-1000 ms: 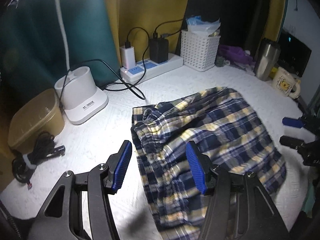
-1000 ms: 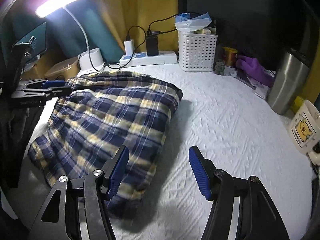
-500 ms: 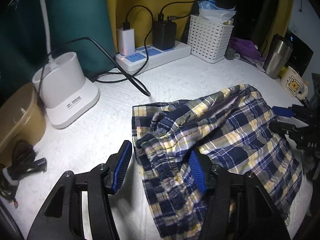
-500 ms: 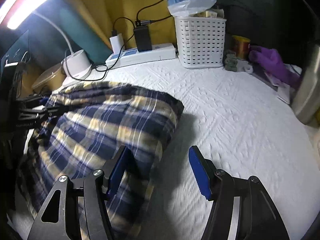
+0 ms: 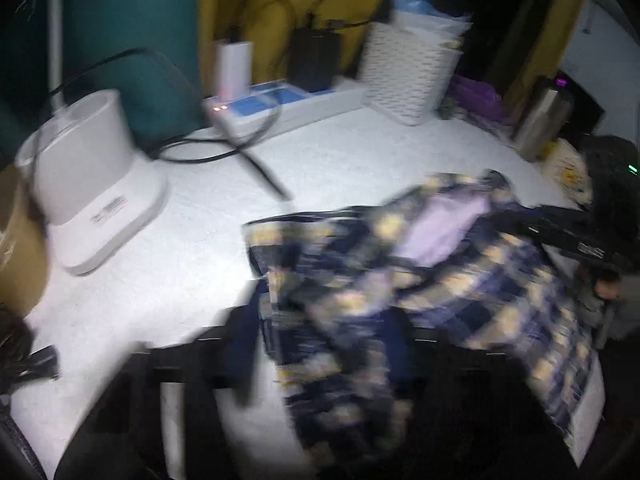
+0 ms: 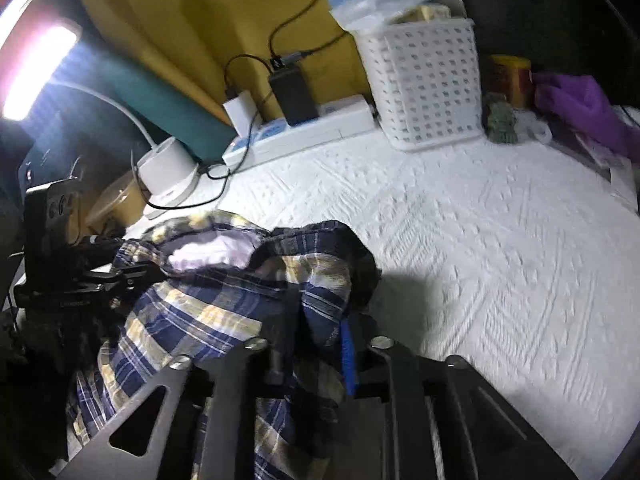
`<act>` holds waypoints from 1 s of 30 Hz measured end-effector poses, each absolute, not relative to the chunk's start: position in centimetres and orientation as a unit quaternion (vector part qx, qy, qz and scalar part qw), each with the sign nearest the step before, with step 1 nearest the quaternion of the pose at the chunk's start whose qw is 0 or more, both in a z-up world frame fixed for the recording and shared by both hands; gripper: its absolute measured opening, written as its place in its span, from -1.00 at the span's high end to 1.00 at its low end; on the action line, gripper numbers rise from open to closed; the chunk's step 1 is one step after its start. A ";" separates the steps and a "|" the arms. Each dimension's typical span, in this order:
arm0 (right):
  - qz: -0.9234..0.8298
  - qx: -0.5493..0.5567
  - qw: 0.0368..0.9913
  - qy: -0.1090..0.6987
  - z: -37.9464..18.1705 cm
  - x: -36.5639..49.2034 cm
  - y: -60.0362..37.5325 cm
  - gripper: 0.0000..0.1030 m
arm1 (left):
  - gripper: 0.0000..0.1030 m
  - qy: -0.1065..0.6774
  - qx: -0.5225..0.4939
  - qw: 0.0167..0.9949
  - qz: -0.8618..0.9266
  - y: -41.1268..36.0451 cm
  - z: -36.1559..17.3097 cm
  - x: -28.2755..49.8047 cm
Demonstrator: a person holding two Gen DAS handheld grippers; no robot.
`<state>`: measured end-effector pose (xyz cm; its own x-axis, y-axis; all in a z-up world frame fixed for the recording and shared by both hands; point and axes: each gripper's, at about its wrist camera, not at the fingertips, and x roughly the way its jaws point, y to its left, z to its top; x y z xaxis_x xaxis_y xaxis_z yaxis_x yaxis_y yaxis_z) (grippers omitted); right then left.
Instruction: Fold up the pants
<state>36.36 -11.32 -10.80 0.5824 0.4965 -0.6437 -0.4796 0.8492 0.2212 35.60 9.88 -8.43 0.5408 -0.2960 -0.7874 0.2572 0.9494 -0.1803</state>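
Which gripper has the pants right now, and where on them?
Both are closing on the plaid pants: right gripper on bunched edge fabric, left gripper near the waistband, blurred.

Surface: white quilted cover point(image 6: 500, 240), embossed pattern. On it, back row L to R: tan tub point(image 6: 116, 200), white lamp base point(image 6: 168, 172) w/ black cable, power strip point(image 6: 304, 132) w/ two chargers, white lattice basket point(image 6: 424, 84); purple cloth point(image 6: 580, 108) at far R. Front L: plaid pants point(image 6: 224, 304), bunched, partly lifted off cover.

Left claw point(image 5: 320, 344) closing, plaid pants point(image 5: 420, 300) between.
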 end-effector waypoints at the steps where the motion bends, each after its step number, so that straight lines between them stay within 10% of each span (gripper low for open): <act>1: 0.276 -0.003 0.892 0.357 -10.3 36.2 -11.0 0.74 | 0.38 0.447 -0.009 0.881 -0.152 9.4 -8.1 35.4; 11: 0.240 -0.049 0.895 0.374 -11.4 36.9 -10.3 0.70 | 0.17 0.449 -0.054 0.882 -0.134 10.7 -8.3 35.7; 14: 0.222 -0.041 0.900 0.372 -11.1 36.2 -11.3 0.15 | 0.09 0.447 -0.068 0.883 -0.123 11.5 -7.3 34.5; 16: 0.225 -0.019 0.901 0.370 -11.0 35.7 -12.2 -0.57 | -0.08 0.443 -0.069 0.886 -0.121 11.8 -6.8 33.8; 22: 0.230 -0.002 0.897 0.377 -11.4 34.2 -13.5 -0.59 | -0.65 0.457 -0.106 0.872 -0.142 12.0 -7.7 32.3; 30: 0.243 -0.005 0.888 0.390 -12.2 33.3 -12.2 -0.59 | -0.65 0.465 -0.079 0.870 -0.144 9.7 -8.7 32.0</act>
